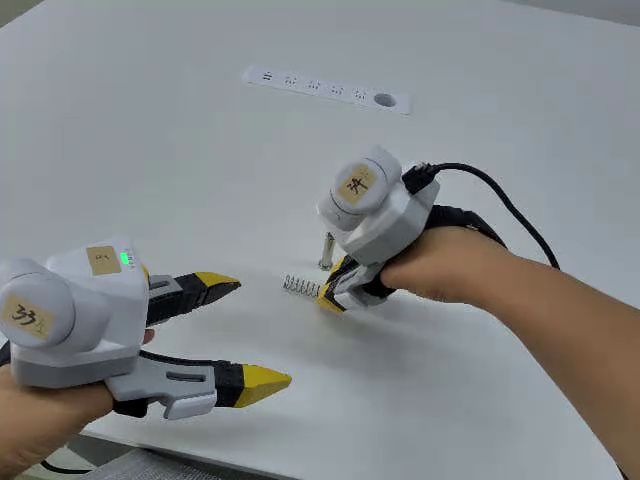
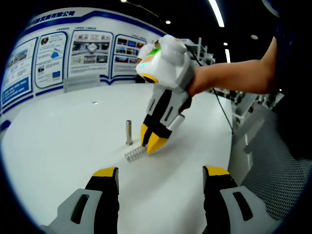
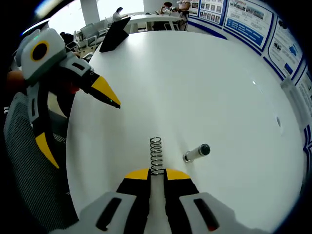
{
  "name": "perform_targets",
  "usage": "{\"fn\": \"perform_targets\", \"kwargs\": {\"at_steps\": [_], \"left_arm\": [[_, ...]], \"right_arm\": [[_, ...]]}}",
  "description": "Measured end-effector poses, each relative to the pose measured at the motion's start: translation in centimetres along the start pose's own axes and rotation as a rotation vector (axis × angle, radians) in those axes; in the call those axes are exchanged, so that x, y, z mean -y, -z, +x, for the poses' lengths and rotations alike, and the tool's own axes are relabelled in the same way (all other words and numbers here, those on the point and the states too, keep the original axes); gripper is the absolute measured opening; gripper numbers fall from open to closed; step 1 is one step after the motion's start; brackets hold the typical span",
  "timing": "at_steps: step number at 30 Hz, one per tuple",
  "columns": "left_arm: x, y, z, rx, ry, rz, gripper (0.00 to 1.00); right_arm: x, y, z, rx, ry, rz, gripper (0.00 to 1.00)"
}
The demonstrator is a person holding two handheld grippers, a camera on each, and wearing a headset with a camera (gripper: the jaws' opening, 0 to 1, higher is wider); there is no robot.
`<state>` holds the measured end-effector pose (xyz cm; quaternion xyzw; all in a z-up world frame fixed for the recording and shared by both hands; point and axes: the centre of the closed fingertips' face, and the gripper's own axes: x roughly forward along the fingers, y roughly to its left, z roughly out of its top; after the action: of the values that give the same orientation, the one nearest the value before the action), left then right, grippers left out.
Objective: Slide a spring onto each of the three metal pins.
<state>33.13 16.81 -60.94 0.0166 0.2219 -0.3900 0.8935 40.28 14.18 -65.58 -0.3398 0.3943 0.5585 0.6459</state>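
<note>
Coiled steel wire forms the spring (image 3: 156, 155), which lies on the smooth white counter (image 1: 150, 150) with its near end pinched between the closed, yellow-tipped jaws of the right claw (image 3: 151, 173). Just beside it stands one plain cylindrical metal pin (image 2: 129, 132), seen upright in the left gripper view. Left claw (image 1: 258, 333) gapes wide, empty. Head view adds a flat white power strip (image 1: 325, 88) farther back.
</note>
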Motion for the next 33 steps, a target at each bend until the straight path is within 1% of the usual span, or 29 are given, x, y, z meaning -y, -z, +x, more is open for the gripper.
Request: {"fn": "perform_targets", "kwargs": {"at_steps": [11,17,33], "left_arm": [[0.2,-0.1,0.1,0.003,0.007,0.005,0.71],[0.3,-0.4,0.2,0.007,0.009,0.008,0.71],[0.3,-0.5,0.1,0.009,0.01,0.012,0.71]], "right_arm": [[0.2,0.1,-2.1,-0.007,0.026,-0.037,0.11],[0.6,0.2,-3.1,-0.025,0.034,-0.06,0.11],[0.9,0.4,-4.6,-0.067,0.032,-0.099,0.11]]}}
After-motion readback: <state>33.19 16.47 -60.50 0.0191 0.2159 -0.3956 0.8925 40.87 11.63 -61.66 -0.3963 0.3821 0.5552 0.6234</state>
